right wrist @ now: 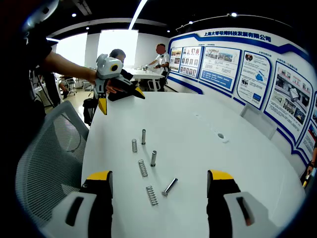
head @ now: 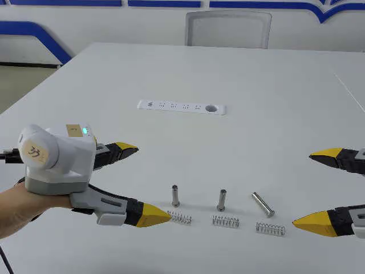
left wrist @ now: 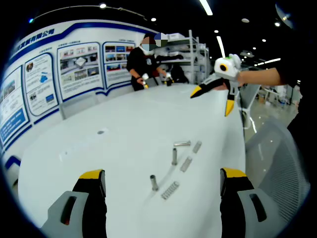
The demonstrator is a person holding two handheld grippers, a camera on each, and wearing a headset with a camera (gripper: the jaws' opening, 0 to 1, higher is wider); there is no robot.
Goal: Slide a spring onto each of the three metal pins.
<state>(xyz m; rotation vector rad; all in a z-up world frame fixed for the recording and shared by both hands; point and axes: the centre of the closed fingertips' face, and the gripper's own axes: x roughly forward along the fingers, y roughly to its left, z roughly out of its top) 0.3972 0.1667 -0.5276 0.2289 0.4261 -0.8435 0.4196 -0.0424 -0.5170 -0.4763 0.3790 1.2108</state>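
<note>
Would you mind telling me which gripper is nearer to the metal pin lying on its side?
Right. The right gripper is close beside the lying pin; the left gripper is farther off, beyond both upright pins.

Left gripper (head: 153, 182): white housing (head: 57, 157) over a grey base, black jaws tipped in pointed yellow. On the housing, a tan sticker (head: 35, 153) with handwritten marks; beside it, a second tan label (head: 73, 130) and a small green light (head: 85, 131). Black cable (head: 8, 155) behind the housing. Right gripper (head: 302, 188) alike in colours. Dark sleeve (right wrist: 27, 42).
</note>
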